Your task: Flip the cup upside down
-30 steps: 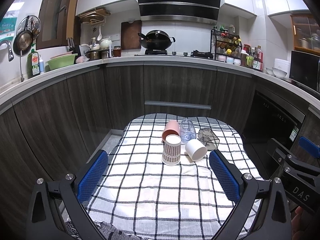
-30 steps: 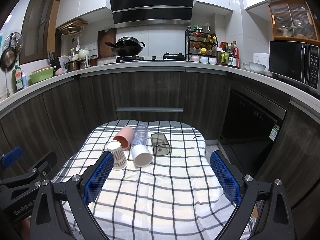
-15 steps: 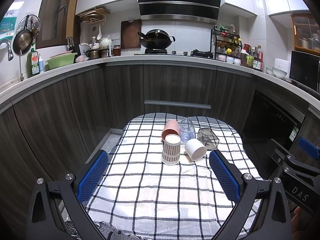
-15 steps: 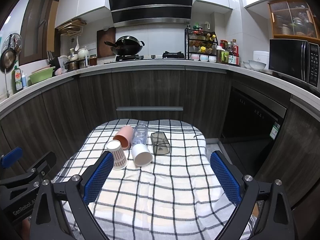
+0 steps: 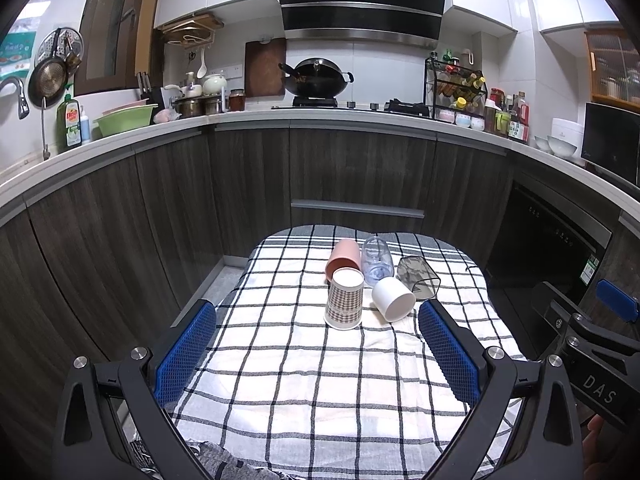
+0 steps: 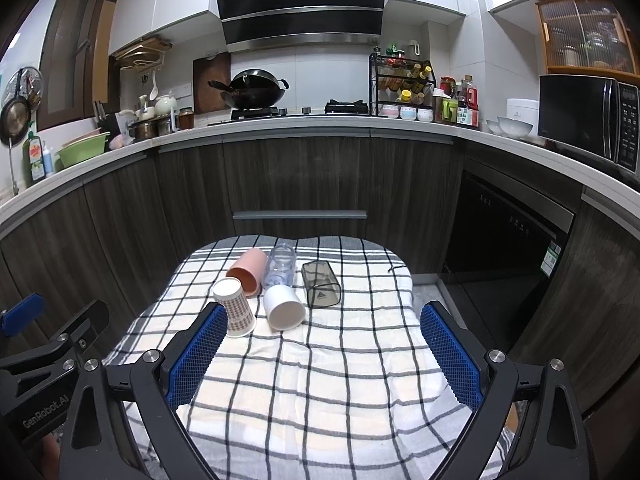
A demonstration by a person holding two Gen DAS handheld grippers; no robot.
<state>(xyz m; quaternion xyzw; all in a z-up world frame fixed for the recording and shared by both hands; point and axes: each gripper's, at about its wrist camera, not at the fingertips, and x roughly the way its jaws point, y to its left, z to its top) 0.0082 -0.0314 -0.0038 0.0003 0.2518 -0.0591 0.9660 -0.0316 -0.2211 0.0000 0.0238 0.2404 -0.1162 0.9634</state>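
Observation:
Several cups sit on a checked cloth (image 5: 304,364) (image 6: 328,364). A houndstooth paper cup (image 5: 345,298) (image 6: 235,307) stands with its wide rim on the cloth. A white cup (image 5: 393,298) (image 6: 283,306), a pink cup (image 5: 344,256) (image 6: 248,269), a clear cup (image 5: 376,259) (image 6: 281,265) and a smoky square cup (image 5: 417,276) (image 6: 320,284) lie on their sides. My left gripper (image 5: 316,354) is open and empty, short of the cups. My right gripper (image 6: 322,354) is open and empty, right of them.
Dark cabinet fronts (image 5: 352,176) curve around the table. A dishwasher front (image 6: 508,232) stands to the right. The cloth edge drops off at the far side and both sides. The other gripper shows at each view's edge (image 5: 592,344) (image 6: 44,356).
Both views have shifted only slightly. The cups have not moved and both grippers have stayed open.

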